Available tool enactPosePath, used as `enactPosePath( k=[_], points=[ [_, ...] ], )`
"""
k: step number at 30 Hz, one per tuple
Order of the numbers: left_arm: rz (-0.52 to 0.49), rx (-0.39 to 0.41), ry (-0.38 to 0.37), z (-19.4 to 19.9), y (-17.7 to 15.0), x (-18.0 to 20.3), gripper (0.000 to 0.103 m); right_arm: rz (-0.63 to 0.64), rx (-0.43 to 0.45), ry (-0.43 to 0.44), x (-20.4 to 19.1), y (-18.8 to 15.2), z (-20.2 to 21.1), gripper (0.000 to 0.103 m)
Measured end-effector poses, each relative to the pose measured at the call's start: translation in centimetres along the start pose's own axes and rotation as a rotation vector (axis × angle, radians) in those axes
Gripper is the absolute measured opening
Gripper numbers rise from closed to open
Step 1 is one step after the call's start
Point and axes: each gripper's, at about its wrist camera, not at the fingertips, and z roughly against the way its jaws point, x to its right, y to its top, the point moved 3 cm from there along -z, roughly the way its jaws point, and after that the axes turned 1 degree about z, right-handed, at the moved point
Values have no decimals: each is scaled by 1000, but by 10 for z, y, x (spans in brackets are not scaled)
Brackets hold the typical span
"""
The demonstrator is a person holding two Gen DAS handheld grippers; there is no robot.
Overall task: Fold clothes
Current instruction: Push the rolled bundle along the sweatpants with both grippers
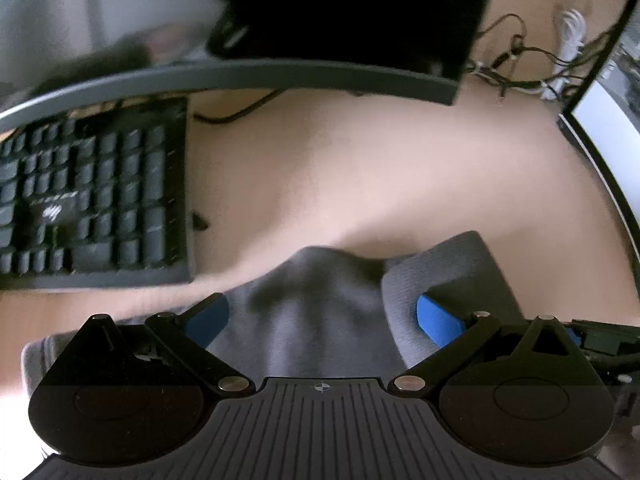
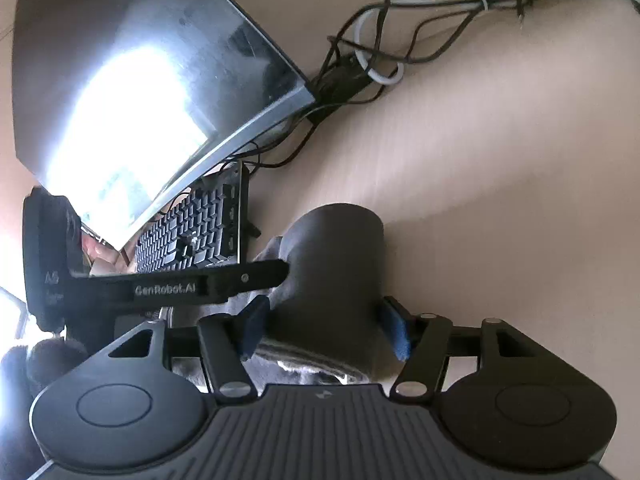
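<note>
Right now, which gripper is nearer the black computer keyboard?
Left. The left gripper is beside the keyboard; the right gripper is farther off, across the grey cloth garment.

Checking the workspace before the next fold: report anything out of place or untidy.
The grey garment lies bunched and humped on the desk, not flat, close beside a black keyboard. Behind it a tangle of loose cables sprawls across the desk by the monitor. Nothing looks spilled or damaged.

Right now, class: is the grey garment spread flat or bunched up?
Bunched up: the grey garment humps off the desk in rolled folds, seen also from the right wrist.
</note>
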Motion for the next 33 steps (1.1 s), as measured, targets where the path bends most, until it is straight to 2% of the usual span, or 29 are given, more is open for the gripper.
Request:
enactPosePath(
  k=[1, 3, 4, 7, 10, 13, 16, 21, 22, 25, 28, 33],
  points=[
    [14, -6, 11, -1, -2, -5, 103, -5, -9, 0, -2, 0, -6, 68],
    [34, -19, 32, -3, -5, -14, 102, -5, -29, -1, -6, -2, -17, 68],
    [37, -25, 37, -3, -6, -17, 102, 8, -33, -13, -10, -3, -19, 59],
    [34, -34, 39, -4, -9, -18, 102, 59, -18, -53, -20, -4, -17, 44],
    [63, -34, -10, -4, -4, -14, 102, 108, 18, -120, -23, -3, -2, 41],
    [75, -26, -65, -1, 1, -4, 102, 228, 44, -265, -25, -3, 15, 41],
    [39, -9, -95, 3, 9, 14, 102, 404, 45, -416, -33, -14, 24, 43],
    [-29, 23, -131, 13, 19, 45, 102, 685, 26, -580, -65, -35, 6, 47],
    [-41, 33, -130, 15, 21, 50, 102, 751, 23, -613, -73, -40, -1, 51],
    [-84, 68, -94, 20, 24, 53, 102, 892, 14, -667, -87, -53, -16, 54],
    [-68, 72, -81, 21, 26, 43, 102, 976, 10, -687, -92, -61, -22, 54],
    [-30, 111, -155, 37, 28, 39, 102, 1013, 4, -704, -93, -65, -25, 54]
  ],
)
